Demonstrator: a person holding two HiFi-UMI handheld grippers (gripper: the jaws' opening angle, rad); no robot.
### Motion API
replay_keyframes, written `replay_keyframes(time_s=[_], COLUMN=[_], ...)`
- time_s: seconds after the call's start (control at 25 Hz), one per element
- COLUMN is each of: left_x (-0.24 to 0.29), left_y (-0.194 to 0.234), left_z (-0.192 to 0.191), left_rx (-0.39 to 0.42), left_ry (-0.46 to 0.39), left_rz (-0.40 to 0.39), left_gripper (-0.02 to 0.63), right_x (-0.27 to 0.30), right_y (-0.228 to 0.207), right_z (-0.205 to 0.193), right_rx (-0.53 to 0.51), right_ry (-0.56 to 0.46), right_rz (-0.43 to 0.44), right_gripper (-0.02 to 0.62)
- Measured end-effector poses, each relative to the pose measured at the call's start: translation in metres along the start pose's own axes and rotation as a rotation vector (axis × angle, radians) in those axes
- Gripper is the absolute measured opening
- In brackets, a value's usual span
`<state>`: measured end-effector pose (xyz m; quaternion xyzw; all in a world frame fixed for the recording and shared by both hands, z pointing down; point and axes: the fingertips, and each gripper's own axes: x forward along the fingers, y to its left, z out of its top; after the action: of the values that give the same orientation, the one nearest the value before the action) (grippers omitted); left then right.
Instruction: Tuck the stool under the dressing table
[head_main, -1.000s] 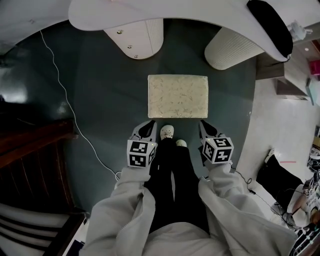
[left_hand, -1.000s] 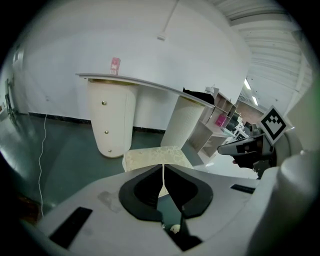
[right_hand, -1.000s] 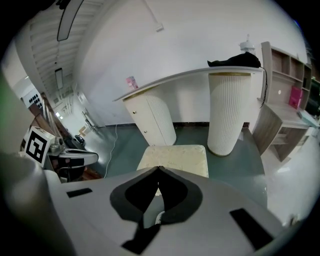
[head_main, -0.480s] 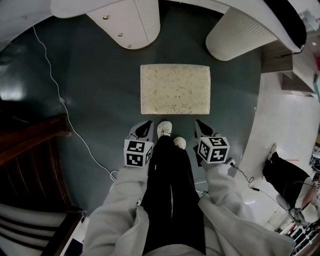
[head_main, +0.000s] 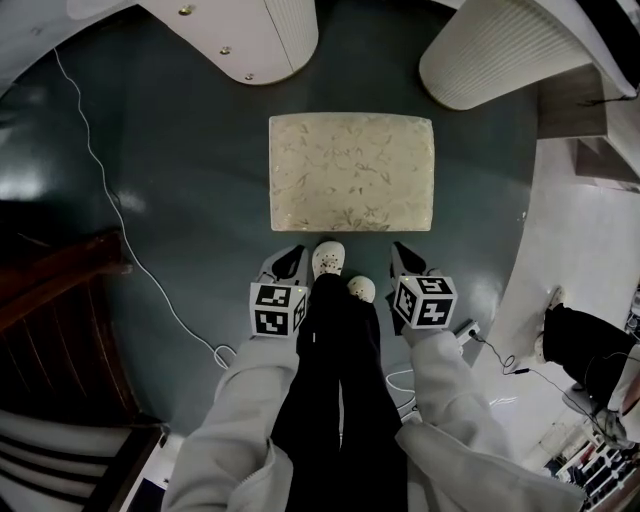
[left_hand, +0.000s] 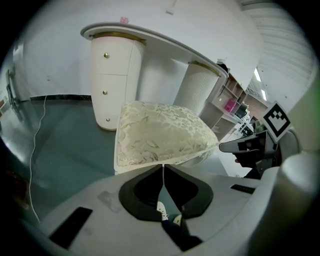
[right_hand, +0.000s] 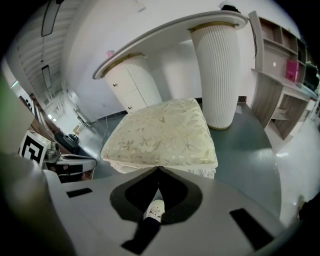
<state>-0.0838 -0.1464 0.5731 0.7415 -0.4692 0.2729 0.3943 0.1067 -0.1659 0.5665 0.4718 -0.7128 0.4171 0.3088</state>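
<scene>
Just short of cream floral cushioned stool (head_main: 351, 172): left claw (head_main: 296, 251), right claw (head_main: 399, 248) both closed, empty. Approach step; next, push it between white ribbed pedestals (head_main: 495, 55).

So the stool (head_main: 351, 172) is a low rectangular one with a cream cushion top, leafy pattern all over. It's standing upright on the dark teal floor (head_main: 180, 200). It sits out in the open on the near side of the white dressing table (head_main: 270, 35), roughly lined up with the gap between the two ribbed pedestals, not under it yet.
</scene>
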Motion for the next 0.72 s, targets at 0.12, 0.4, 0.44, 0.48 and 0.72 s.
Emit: replay_keyframes(time_s=[0.12, 0.4, 0.44, 0.48, 0.72], left_x=[0.011, 0.038, 0.040, 0.043, 0.057], left_y=[0.007, 0.018, 0.020, 0.022, 0.027], left_z=[-0.010, -0.021, -0.020, -0.019, -0.020], left_rx=[-0.021, -0.006, 0.001, 0.008, -0.003], left_ry=[-0.006, -0.003, -0.010, -0.016, -0.009], left_rz=[0.015, 0.063, 0.080, 0.095, 0.124], left_gripper=[0.020, 0.020, 0.020, 0.020, 0.020], right_x=[0.013, 0.041, 0.045, 0.047, 0.052], right_y=[-0.002, -0.014, -0.015, -0.015, -0.015], right_z=[-0.009, -0.019, -0.018, -0.017, -0.017], right_rx=[0.024, 0.012, 0.018, 0.023, 0.046], right_ry=[0.006, 0.022, 0.016, 0.010, -0.038], right_rz=[0.003, -0.008, -0.006, -0.005, -0.008], right_gripper=[0.051, 0.051, 0.051, 0.051, 0.051])
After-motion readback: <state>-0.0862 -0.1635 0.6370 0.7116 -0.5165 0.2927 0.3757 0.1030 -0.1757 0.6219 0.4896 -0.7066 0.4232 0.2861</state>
